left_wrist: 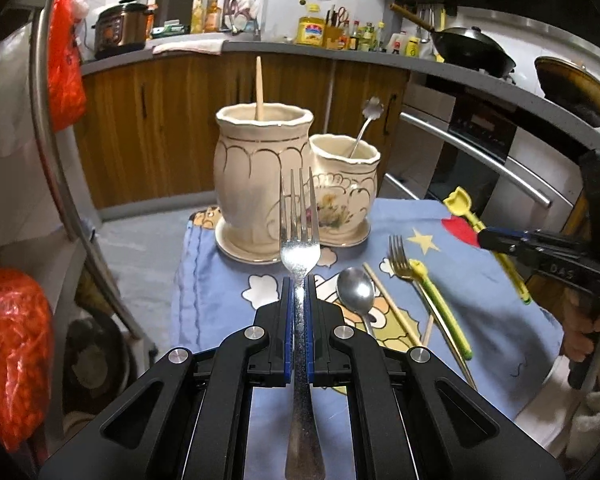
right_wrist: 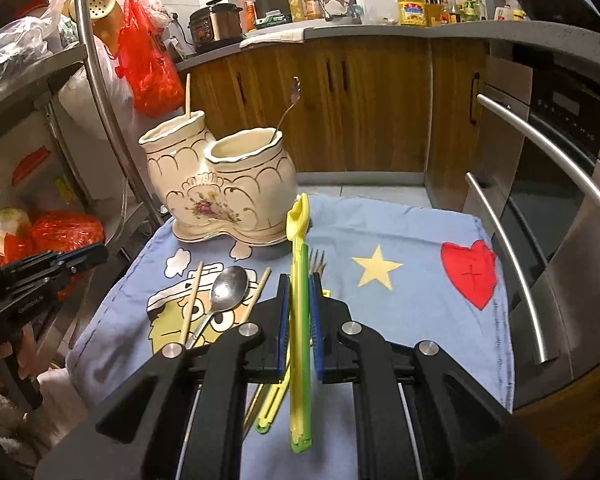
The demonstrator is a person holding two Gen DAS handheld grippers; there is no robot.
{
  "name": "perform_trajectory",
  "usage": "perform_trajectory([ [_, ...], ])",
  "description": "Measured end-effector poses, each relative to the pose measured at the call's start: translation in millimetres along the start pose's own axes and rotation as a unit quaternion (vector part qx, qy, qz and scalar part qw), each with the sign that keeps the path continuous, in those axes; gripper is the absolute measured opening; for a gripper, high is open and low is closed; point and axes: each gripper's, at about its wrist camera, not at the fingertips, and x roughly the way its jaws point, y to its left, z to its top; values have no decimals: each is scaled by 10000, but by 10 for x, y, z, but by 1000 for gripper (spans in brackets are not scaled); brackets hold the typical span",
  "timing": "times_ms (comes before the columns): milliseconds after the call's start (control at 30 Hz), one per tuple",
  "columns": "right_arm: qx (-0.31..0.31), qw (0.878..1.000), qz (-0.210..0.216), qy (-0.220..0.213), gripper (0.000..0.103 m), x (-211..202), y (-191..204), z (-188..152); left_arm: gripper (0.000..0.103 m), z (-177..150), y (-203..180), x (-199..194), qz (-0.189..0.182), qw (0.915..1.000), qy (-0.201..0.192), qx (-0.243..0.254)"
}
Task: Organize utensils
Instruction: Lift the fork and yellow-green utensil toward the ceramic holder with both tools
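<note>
The cream double holder (left_wrist: 292, 176) stood at the far edge of the blue cloth (right_wrist: 400, 300), tall pot beside short pot, each with one utensil in it already. The left gripper (left_wrist: 299, 308) was clamped on a steel fork (left_wrist: 300, 248), tines forward; the right gripper (right_wrist: 299, 316) pinched a yellow-green utensil (right_wrist: 299, 280) by its thin edge. I judged that narrow grip might twist loose. A spoon (left_wrist: 355, 292), chopsticks (right_wrist: 192, 304) and a gold fork (left_wrist: 398, 258) lay beneath, easily snagged.
</note>
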Motion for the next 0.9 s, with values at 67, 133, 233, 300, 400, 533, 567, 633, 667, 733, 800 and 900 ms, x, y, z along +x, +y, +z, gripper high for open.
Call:
perform_trajectory([
  [67, 10, 10000, 15, -7, 9, 14, 8, 10, 5, 18, 31, -28, -73, 9999, -58, -42],
  [133, 16, 10000, 56, -28, 9, 23, 12, 36, 5, 46, 45, -61, -134, 9998, -125, -52],
  [233, 13, 9999, 118, -102, 9, 31, 20, 101, 5, 106, 47, -81, -130, 9997, -183, -6],
  [300, 5, 9997, 169, -163, 9, 37, 36, 164, 5, 175, 57, -108, -163, 9995, -266, -2],
  [400, 34, 9992, 288, -287, 9, 48, 53, 310, 5, 327, 98, -172, -226, 9986, -468, -17],
  [533, 74, 9973, 465, -556, 9, 72, 91, 560, 5, 601, 168, -189, -299, 9967, -753, -69],
  [567, 81, 9966, 520, -632, 9, 86, 109, 634, 5, 674, 174, -178, -284, 9963, -814, -62],
  [633, 83, 9954, 594, -743, 9, 129, 149, 767, 5, 851, 171, -145, -221, 9950, -970, 2],
  [667, 70, 9948, 626, -804, 9, 162, 177, 842, 5, 932, 167, -123, -177, 9945, -1032, 39],
  [733, 58, 9937, 659, -906, 9, 218, 212, 966, 5, 1082, 162, -84, -143, 9932, -1148, 96],
  [800, 101, 9921, 764, -989, 9, 296, 235, 1096, 5, 1252, 162, -38, -98, 9913, -1305, 143],
  [900, 175, 9891, 913, -1141, 9, 409, 252, 1266, 5, 1444, 210, 17, -100, 9887, -1497, 69],
])
